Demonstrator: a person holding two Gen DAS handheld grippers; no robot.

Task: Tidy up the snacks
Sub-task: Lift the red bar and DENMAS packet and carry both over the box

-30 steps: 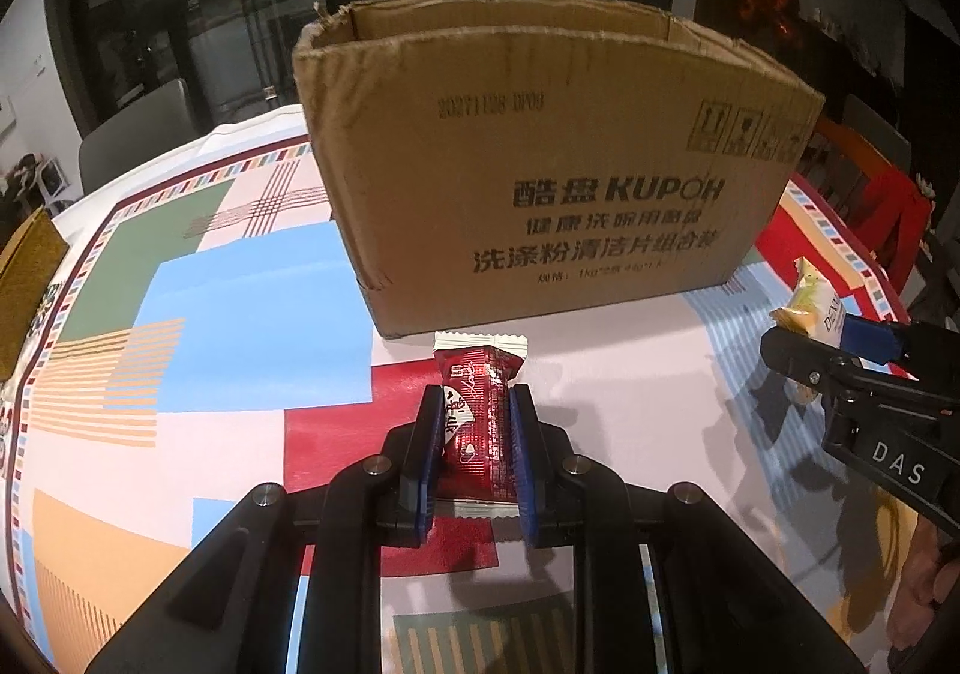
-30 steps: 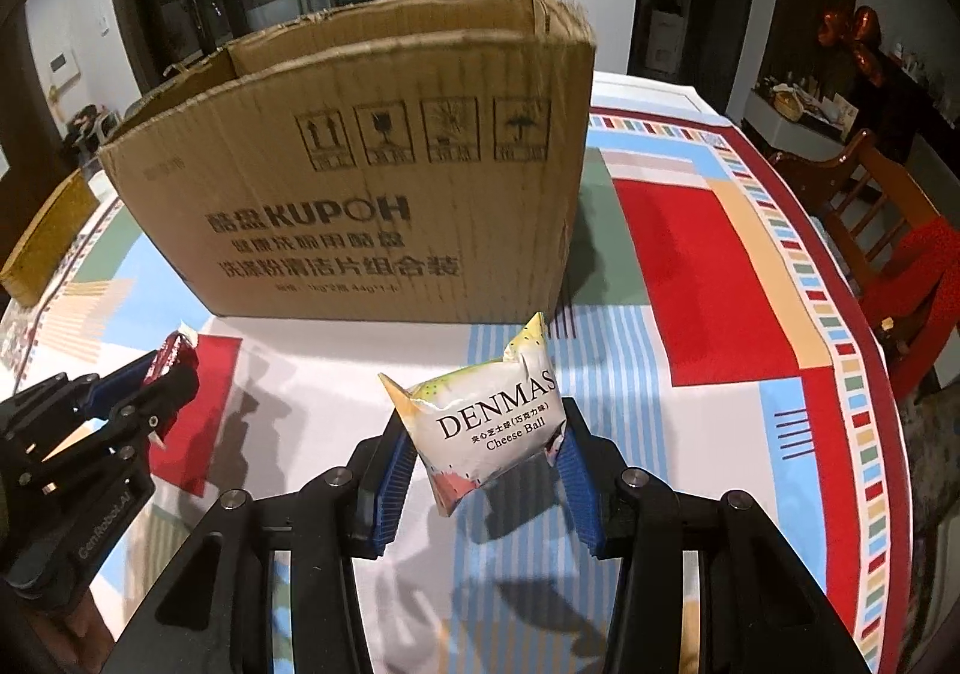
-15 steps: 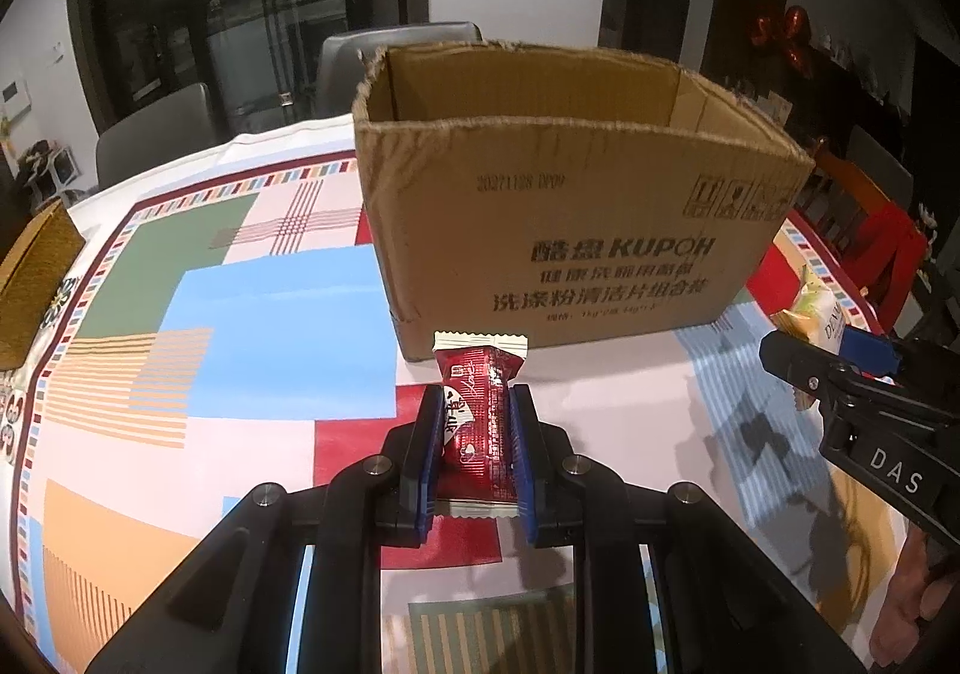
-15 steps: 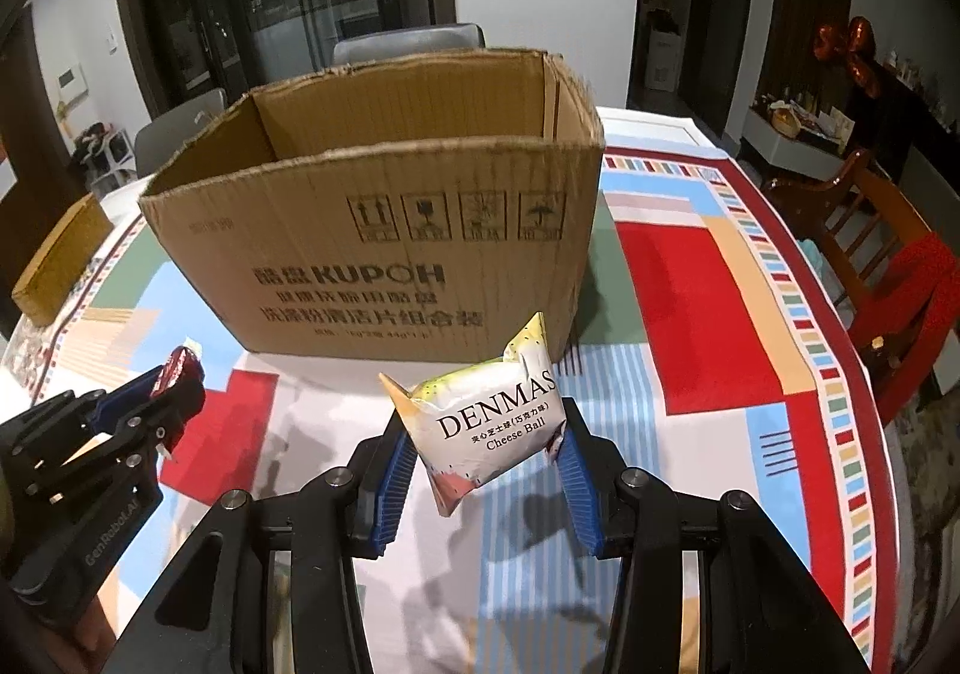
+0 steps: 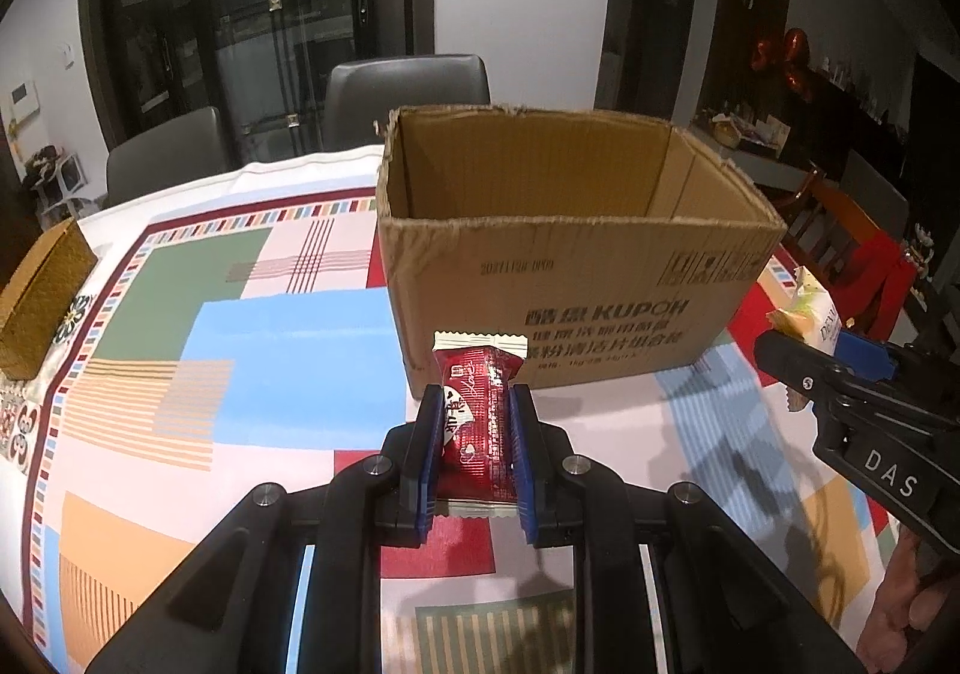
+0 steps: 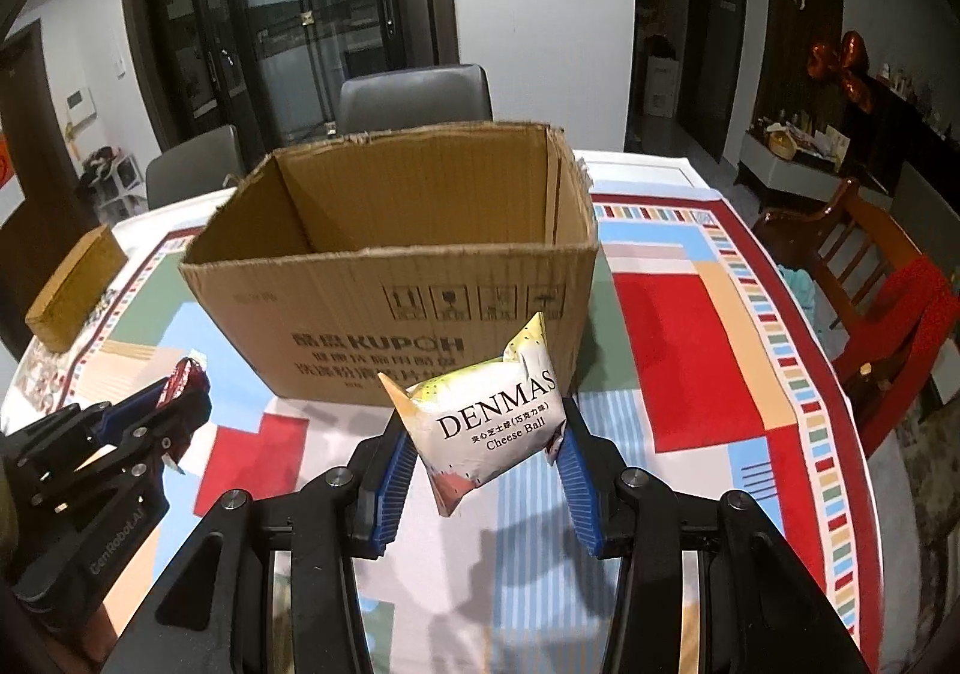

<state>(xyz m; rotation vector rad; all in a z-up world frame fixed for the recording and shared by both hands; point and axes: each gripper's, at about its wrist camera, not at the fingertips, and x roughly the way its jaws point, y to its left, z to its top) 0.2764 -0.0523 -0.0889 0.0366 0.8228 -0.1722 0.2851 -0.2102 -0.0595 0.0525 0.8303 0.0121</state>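
Left gripper (image 5: 475,449) clamped across the middle of a red candy-bar wrapper (image 5: 480,422); right gripper (image 6: 487,443) clamped on the sides of a DENMAS Cheese Ball packet (image 6: 489,413). Both likely light, crinkly, slippery film; the puffed packet probably crushes easily. Both held above the tablecloth (image 6: 690,350), short of the open cardboard box (image 6: 420,278).

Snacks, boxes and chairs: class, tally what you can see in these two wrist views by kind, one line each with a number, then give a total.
Snack packets: 2, the red packet and the Cheese Ball packet
Boxes: 2, the cardboard box and the small brown box
Grey chairs: 2
Wooden chair: 1
Total: 7
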